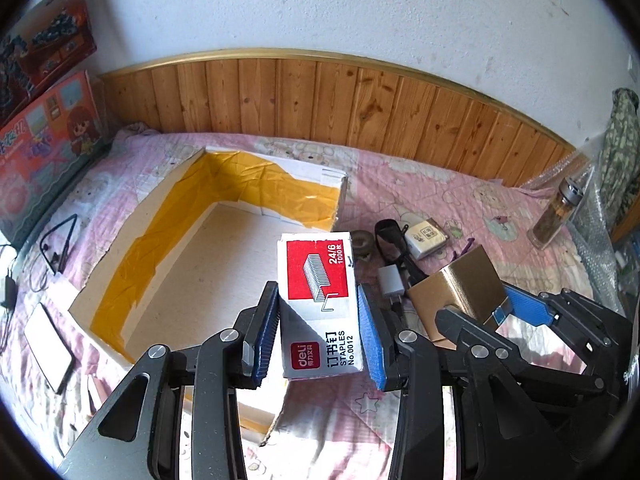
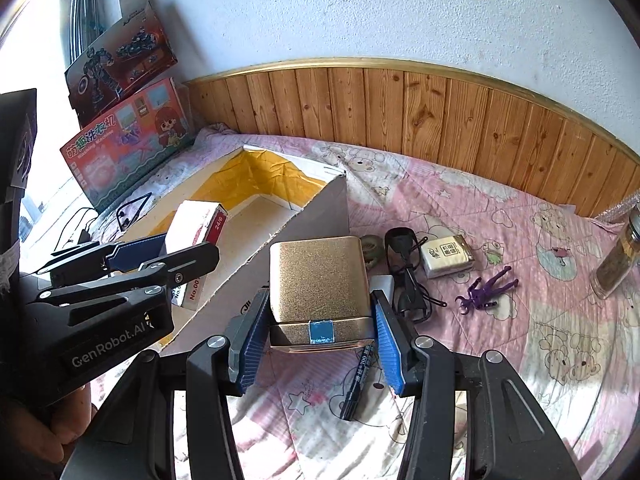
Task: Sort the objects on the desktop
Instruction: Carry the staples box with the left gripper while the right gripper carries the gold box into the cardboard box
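My left gripper [image 1: 320, 332] is shut on a white and red staples box [image 1: 320, 300] and holds it above the right edge of an open cardboard box [image 1: 172, 264] lined with yellow tape. My right gripper [image 2: 316, 340] is shut on a gold tin [image 2: 318, 280] and holds it above the pink sheet, just right of the cardboard box [image 2: 248, 208]. The left gripper with the staples box [image 2: 196, 232] shows at the left of the right wrist view. The right gripper holding the gold tin [image 1: 460, 284] shows at the right of the left wrist view.
On the pink sheet lie a black marker [image 2: 356, 380], sunglasses [image 2: 404, 264], a tissue pack [image 2: 448, 258], a purple figure [image 2: 486, 290], a tape roll [image 2: 370, 250] and a white charger [image 1: 390, 280]. A glass bottle [image 2: 618, 260] stands at right. Toy boxes [image 2: 128, 136] lean at left. A phone [image 1: 48, 348] and cables lie left of the box.
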Tool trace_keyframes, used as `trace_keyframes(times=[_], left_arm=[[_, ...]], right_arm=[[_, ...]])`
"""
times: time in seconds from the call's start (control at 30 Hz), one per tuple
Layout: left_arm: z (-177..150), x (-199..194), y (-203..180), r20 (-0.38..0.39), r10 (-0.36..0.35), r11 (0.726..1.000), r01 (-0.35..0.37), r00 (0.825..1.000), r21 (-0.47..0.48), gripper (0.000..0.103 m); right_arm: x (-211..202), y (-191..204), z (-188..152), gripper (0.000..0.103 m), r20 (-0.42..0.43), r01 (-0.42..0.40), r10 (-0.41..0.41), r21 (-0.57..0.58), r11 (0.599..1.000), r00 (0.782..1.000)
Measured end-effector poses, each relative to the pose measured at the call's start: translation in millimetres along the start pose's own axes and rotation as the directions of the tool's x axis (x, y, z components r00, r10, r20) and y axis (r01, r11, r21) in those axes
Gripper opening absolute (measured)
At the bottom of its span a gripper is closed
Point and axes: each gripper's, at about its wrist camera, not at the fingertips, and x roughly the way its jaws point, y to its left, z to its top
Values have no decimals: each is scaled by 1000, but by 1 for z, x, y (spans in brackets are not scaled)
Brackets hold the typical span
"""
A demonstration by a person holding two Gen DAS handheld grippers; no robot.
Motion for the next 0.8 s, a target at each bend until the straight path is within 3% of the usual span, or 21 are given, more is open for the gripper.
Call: trace_keyframes(times=[0.53, 0.8], left_arm=[[20, -18, 42, -28, 84, 996, -84, 996, 9, 40], [19, -9, 61, -58, 107, 993, -109, 993, -33, 40]], right_arm=[[-2, 39, 13, 51, 13, -30, 31, -50, 998, 999], [2, 64, 19, 50, 15, -52, 54, -83, 995, 998]])
